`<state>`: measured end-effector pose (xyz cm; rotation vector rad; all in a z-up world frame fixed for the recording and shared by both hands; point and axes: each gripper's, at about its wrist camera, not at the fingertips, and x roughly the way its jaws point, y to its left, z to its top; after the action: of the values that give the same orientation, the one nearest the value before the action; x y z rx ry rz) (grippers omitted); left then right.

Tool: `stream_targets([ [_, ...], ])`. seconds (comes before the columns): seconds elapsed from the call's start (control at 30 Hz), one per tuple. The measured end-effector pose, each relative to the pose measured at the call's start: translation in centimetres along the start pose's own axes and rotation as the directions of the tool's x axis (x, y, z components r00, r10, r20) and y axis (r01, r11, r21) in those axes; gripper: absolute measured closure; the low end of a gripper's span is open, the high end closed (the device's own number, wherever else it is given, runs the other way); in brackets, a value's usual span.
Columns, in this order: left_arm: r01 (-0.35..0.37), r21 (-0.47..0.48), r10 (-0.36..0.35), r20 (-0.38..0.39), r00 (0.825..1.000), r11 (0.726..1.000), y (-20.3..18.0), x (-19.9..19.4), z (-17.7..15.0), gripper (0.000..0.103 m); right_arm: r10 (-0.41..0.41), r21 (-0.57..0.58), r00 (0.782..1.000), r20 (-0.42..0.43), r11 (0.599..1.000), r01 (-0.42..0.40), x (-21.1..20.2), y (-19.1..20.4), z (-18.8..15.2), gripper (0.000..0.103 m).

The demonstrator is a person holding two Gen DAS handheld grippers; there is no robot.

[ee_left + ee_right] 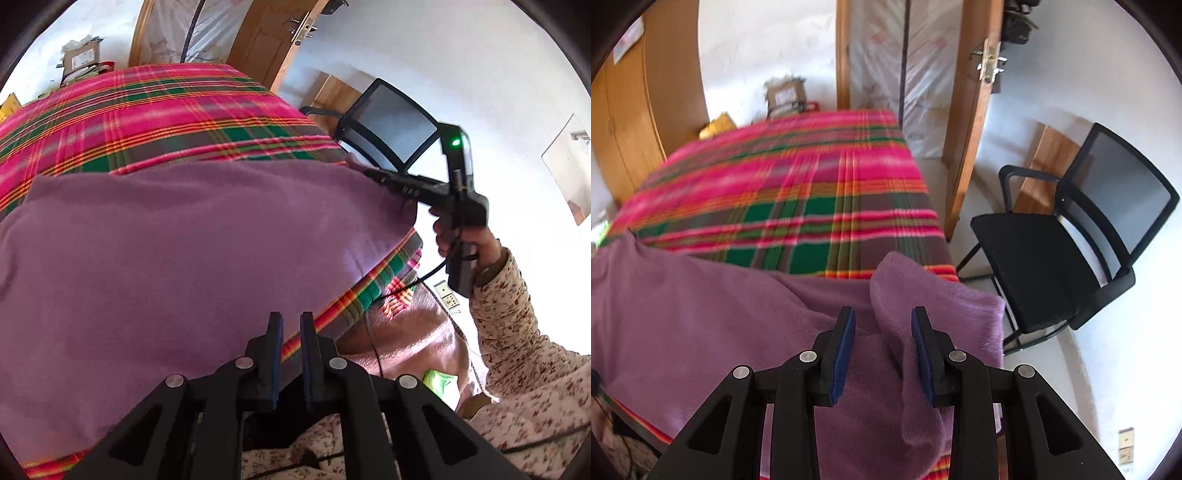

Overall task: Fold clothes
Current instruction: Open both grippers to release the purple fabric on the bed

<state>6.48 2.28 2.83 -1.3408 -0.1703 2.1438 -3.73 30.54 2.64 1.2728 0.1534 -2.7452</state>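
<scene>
Soft purple fleece garment spread over a pink, green and orange plaid blanket on the bed.

The left gripper hovers at the garment's near edge, its blue-padded fingers drawn narrow with only a slim gap and nothing between them. The right gripper stands parted around a raised fold at the garment's right corner, the cloth rising between the pads; whether they pinch it I cannot tell. A hand in a floral sleeve holds that tool. Beside the bed stand a black mesh-backed chair and an open wooden door; a cardboard box sits beyond the bed's far end.
</scene>
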Motion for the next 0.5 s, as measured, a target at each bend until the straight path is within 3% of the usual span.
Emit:
stream_targets([
  [0.07,0.003,0.008,-0.003,-0.003,1.0,1.0,-0.2,0.2,0.4,0.095,-0.01,0.017,1.0,-0.027,1.0,0.01,0.6,-0.4,0.1,0.075],
  [0.1,0.004,0.01,-0.004,-0.007,1.0,1.0,-0.3,0.5,0.8,0.095,-0.014,0.024,0.999,-0.031,1.0,0.015,0.7,-0.7,0.1,0.085],
  [0.2,0.009,-0.002,-0.009,-0.029,1.0,1.0,-0.2,1.6,2.0,0.095,-0.02,0.01,0.999,-0.029,1.0,0.02,0.3,-1.2,0.3,0.097],
  [0.33,0.021,-0.021,-0.022,-0.05,0.999,1.0,-0.3,2.9,3.6,0.095,0.018,0.049,0.999,0.031,0.999,-0.02,-1.4,-2.5,0.8,0.099],
  [0.5,0.009,-0.012,-0.009,-0.06,0.998,1.0,-1.0,4.1,5.4,0.095,0.033,0.128,0.984,0.174,0.99,-0.056,-4.9,-5.2,1.8,0.1],
])
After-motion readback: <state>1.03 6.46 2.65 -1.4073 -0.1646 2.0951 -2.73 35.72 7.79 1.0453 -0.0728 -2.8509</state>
